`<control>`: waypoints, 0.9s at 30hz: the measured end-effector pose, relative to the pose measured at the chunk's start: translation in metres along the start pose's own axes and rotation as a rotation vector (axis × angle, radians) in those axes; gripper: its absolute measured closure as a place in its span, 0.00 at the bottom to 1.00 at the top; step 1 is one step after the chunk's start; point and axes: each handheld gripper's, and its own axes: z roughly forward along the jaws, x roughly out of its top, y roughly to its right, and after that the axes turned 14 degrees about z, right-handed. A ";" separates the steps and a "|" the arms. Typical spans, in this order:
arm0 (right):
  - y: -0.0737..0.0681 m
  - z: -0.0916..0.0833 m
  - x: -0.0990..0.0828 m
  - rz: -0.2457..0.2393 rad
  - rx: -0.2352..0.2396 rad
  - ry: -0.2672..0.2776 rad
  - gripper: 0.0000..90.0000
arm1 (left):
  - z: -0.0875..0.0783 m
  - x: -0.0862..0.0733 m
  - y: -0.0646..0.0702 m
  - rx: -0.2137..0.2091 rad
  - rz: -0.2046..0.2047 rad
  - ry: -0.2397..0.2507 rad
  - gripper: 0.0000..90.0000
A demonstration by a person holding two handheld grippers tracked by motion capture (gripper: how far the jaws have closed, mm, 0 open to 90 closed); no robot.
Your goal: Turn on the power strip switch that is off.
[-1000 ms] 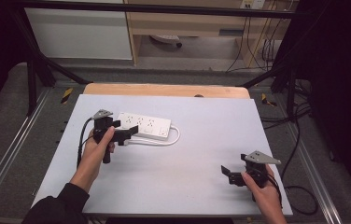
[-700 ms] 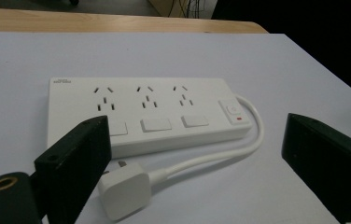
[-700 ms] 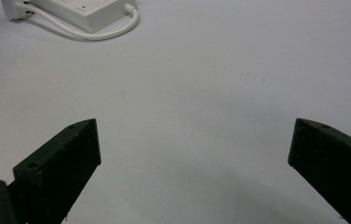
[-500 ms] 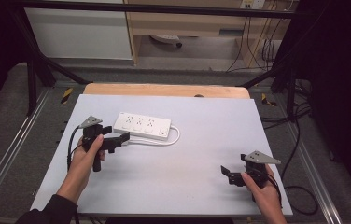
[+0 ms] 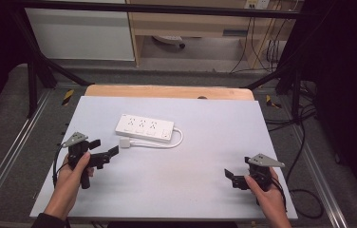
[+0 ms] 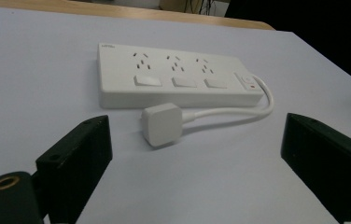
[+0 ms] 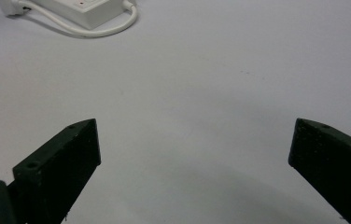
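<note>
Jaws spread wide and empty, the left gripper (image 5: 105, 153) faces the white plug (image 6: 161, 123) lying just ahead between its fingers (image 6: 78, 156), beside the power strip (image 6: 176, 79); a level, centred approach looks best. The right gripper (image 5: 231, 176) rests released, well apart.

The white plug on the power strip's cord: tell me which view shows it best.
The left gripper view: the plug lies close, unobstructed, beside the power strip. The high view shows it small. The right gripper view catches just a sliver at its top-left corner.

White power strip (image 5: 145, 128) lies flat, its plug (image 5: 125, 142) just beside it.
</note>
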 end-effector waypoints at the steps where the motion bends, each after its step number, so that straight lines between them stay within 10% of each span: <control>1: 0.000 0.000 0.000 0.000 -0.001 0.000 0.03 | -0.002 -0.001 0.000 0.000 0.003 -0.001 0.10; 27: 0.005 0.004 0.000 0.017 -0.054 -0.007 0.03 | -0.036 -0.061 0.025 -0.019 0.019 -0.069 0.11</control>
